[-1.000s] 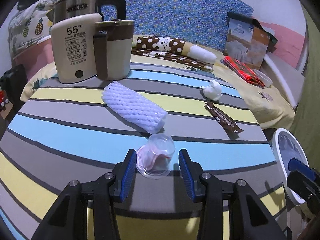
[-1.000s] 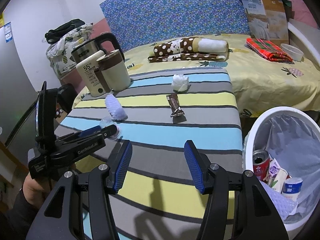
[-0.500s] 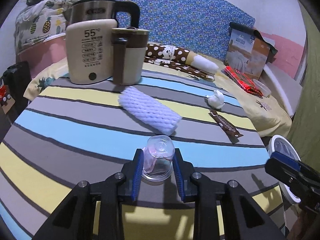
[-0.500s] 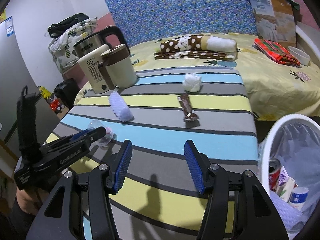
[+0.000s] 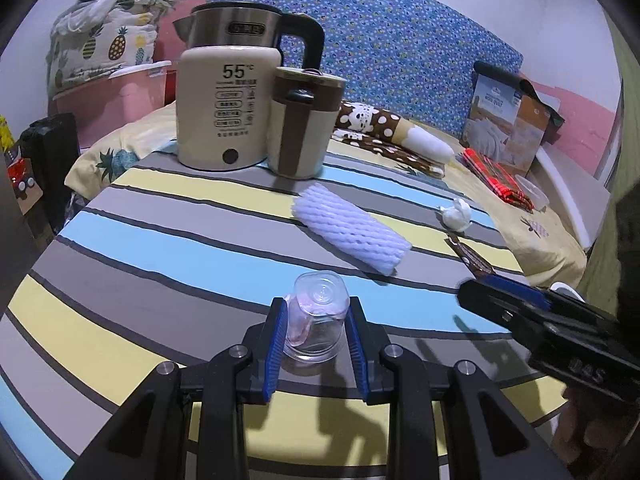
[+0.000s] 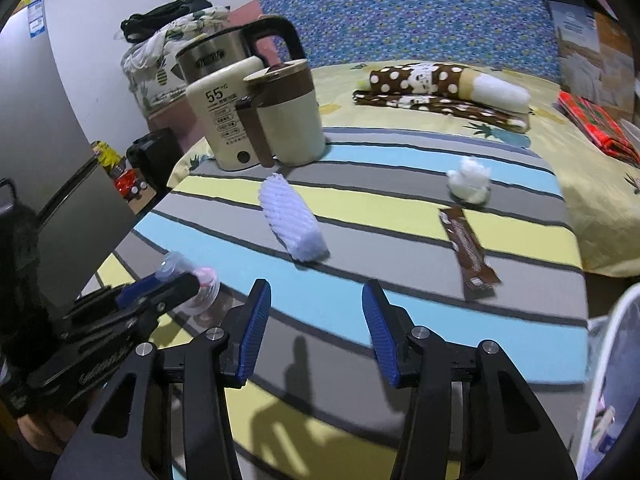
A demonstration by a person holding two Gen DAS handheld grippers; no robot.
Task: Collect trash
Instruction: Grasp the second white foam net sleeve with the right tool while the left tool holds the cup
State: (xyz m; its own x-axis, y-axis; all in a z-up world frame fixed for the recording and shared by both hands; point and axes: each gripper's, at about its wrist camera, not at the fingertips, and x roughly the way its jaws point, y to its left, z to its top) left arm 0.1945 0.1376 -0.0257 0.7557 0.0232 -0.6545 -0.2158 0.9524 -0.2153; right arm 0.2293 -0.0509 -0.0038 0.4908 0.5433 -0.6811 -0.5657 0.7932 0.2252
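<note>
A clear plastic cup with pink residue lies on its side on the striped table, and my left gripper is shut on it, blue pads against its walls. The same cup shows at the left in the right wrist view. My right gripper hovers over the table's near edge; its jaws are closing with nothing between them. Loose on the cloth lie a white foam net sleeve, a brown snack wrapper and a crumpled white tissue.
A cream kettle base with a steel kettle and a brown-and-cream jug stand at the table's far side. A white lined bin with trash sits off the right edge. A bed with a polka-dot roll lies behind.
The left jaws closed onto the cup, then moved with it. The right gripper swung left over the table, so the bin slid to the view's right edge, and its jaws narrowed a little.
</note>
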